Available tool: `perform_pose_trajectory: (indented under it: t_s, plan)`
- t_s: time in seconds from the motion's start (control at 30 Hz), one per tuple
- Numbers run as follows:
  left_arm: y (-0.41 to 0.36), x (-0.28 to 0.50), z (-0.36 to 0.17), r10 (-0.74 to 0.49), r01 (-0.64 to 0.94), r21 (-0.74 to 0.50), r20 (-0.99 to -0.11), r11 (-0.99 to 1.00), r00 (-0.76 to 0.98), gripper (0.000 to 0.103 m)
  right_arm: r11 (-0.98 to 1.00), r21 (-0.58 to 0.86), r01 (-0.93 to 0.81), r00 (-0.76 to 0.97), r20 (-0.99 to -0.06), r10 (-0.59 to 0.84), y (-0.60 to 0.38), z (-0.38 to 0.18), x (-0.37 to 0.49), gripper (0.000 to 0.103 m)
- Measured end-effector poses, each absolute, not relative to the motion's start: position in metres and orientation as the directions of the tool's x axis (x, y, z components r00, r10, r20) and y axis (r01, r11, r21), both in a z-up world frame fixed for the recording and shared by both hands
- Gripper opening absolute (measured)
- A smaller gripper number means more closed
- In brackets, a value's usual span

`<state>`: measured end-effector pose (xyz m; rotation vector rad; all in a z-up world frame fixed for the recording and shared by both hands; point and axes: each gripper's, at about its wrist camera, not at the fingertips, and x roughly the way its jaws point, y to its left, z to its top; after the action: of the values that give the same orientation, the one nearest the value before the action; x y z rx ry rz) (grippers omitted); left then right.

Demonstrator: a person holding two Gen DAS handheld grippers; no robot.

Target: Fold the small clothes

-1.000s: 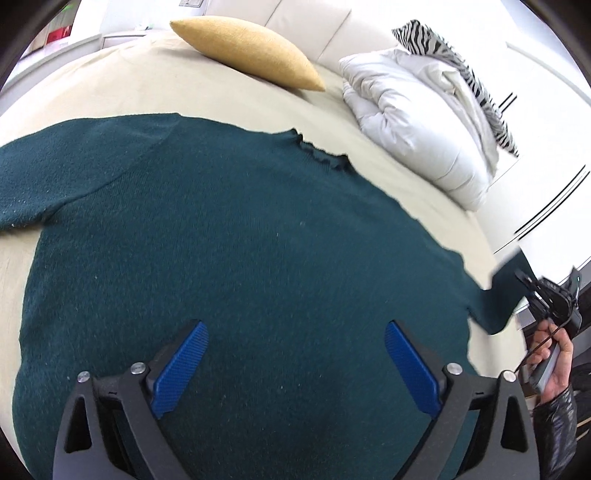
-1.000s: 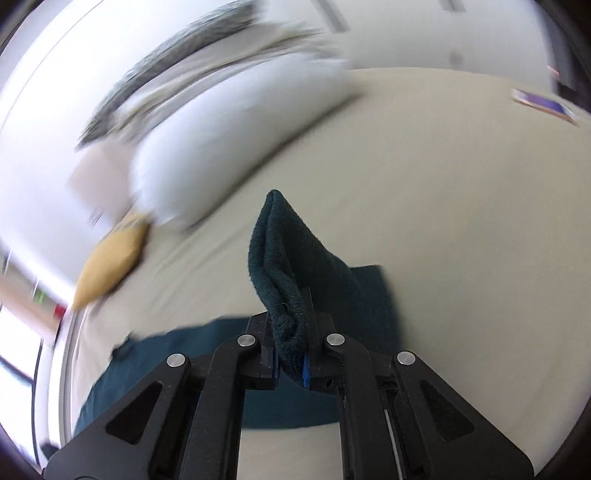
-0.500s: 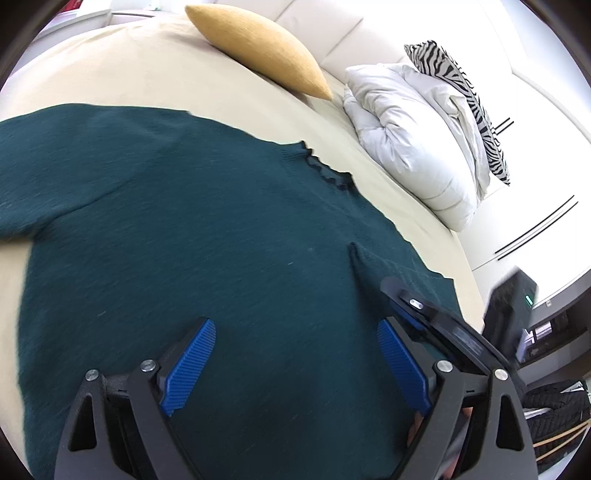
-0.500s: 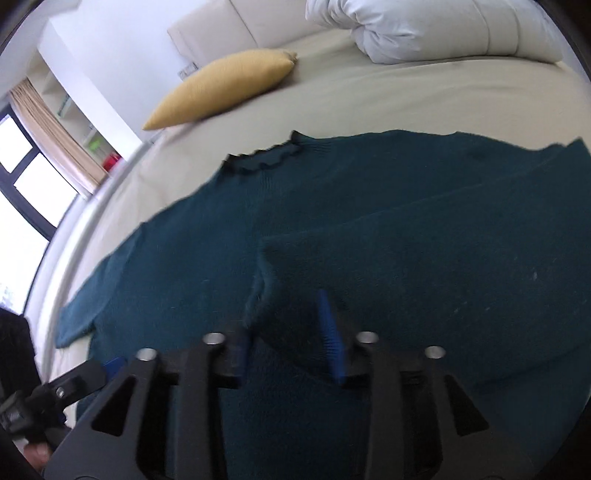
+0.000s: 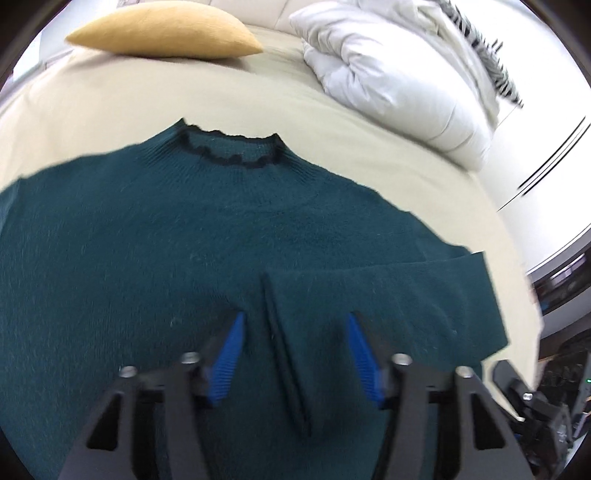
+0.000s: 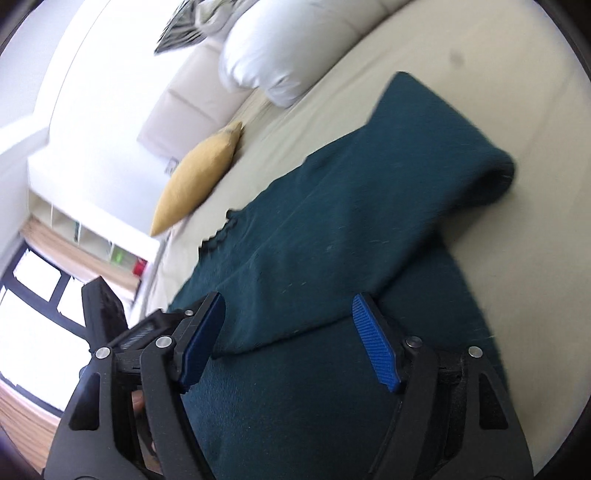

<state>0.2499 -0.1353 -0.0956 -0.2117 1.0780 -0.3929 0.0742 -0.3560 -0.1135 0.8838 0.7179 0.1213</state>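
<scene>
My left claw and right claw, both spread and empty, hover over the dark-green knitted sweater; its folded-in sleeve lies crosswise, cuff seemingly nearest my left.

My left gripper hangs over the green sweater with its blue pads spread wide, gripping nothing; the sweater lies flat on the beige bed, collar at the far side; its right sleeve is folded across the body, the cuff edge lying between my pads; a yellow cushion sits far left; a white duvet is bunched far right.
</scene>
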Motion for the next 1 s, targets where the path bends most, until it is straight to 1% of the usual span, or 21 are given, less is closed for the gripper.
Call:
perform_pose_trajectory:
  t_s: [0.03, 0.07, 0.13, 0.3, 0.37, 0.4, 0.57, 0.6, 0.63, 0.67, 0.7, 0.73, 0.87, 0.93, 1.0]
  plan:
    - [-0.139, 0.250, -0.095, -0.393, 0.212, -0.333, -0.819, 0.919, 0.418, 0.045, 0.629, 0.754, 0.191, 0.769, -0.513, 0.381, -0.360, -0.115, 0.071, 0.069]
    - [-0.142, 0.250, -0.095, -0.369, 0.217, -0.303, -0.828, 0.928, 0.423, 0.042, 0.621, 0.760, 0.191, 0.774, -0.506, 0.381, -0.363, -0.116, 0.068, 0.069]
    - [-0.145, 0.247, -0.094, -0.327, 0.224, -0.251, -0.837, 0.942, 0.439, 0.031, 0.618, 0.763, 0.186, 0.781, -0.497, 0.378, -0.363, -0.117, 0.067, 0.069]
    - [-0.142, 0.243, -0.091, -0.291, 0.244, -0.194, -0.834, 0.950, 0.469, 0.017, 0.643, 0.744, 0.182, 0.786, -0.503, 0.359, -0.360, -0.116, 0.063, 0.069]
    - [-0.138, 0.241, -0.088, -0.292, 0.243, -0.195, -0.827, 0.950, 0.481, 0.011, 0.646, 0.741, 0.182, 0.787, -0.504, 0.355, -0.361, -0.116, 0.059, 0.069]
    - [-0.138, 0.240, -0.086, -0.295, 0.245, -0.195, -0.821, 0.950, 0.488, 0.004, 0.648, 0.740, 0.182, 0.788, -0.504, 0.354, -0.360, -0.116, 0.058, 0.069]
    - [-0.141, 0.235, -0.082, -0.318, 0.291, -0.192, -0.811, 0.937, 0.490, 0.004, 0.670, 0.720, 0.180, 0.788, -0.513, 0.340, -0.354, -0.118, 0.059, 0.071]
    - [-0.141, 0.234, -0.084, -0.319, 0.292, -0.196, -0.819, 0.936, 0.476, 0.007, 0.673, 0.718, 0.179, 0.788, -0.514, 0.339, -0.354, -0.118, 0.059, 0.071]
    - [-0.140, 0.235, -0.086, -0.308, 0.278, -0.192, -0.825, 0.941, 0.473, 0.015, 0.674, 0.717, 0.177, 0.788, -0.513, 0.340, -0.354, -0.118, 0.059, 0.071]
    - [-0.137, 0.235, -0.087, -0.324, 0.269, -0.217, -0.824, 0.938, 0.466, 0.020, 0.672, 0.720, 0.175, 0.789, -0.511, 0.342, -0.354, -0.118, 0.058, 0.071]
    - [-0.140, 0.236, -0.089, -0.336, 0.266, -0.233, -0.823, 0.935, 0.458, 0.029, 0.666, 0.726, 0.172, 0.791, -0.505, 0.346, -0.355, -0.119, 0.058, 0.071]
    - [-0.139, 0.238, -0.092, -0.343, 0.261, -0.247, -0.827, 0.933, 0.444, 0.030, 0.661, 0.731, 0.170, 0.792, -0.500, 0.349, -0.355, -0.119, 0.058, 0.071]
    - [-0.142, 0.239, -0.095, -0.357, 0.257, -0.266, -0.828, 0.929, 0.432, 0.030, 0.659, 0.734, 0.164, 0.797, -0.493, 0.350, -0.355, -0.120, 0.057, 0.071]
    - [-0.144, 0.239, -0.093, -0.364, 0.267, -0.268, -0.822, 0.926, 0.438, 0.012, 0.660, 0.733, 0.162, 0.798, -0.491, 0.349, -0.354, -0.121, 0.058, 0.071]
    - [-0.143, 0.238, -0.090, -0.369, 0.269, -0.272, -0.818, 0.924, 0.441, 0.011, 0.660, 0.734, 0.161, 0.799, -0.489, 0.349, -0.354, -0.121, 0.058, 0.071]
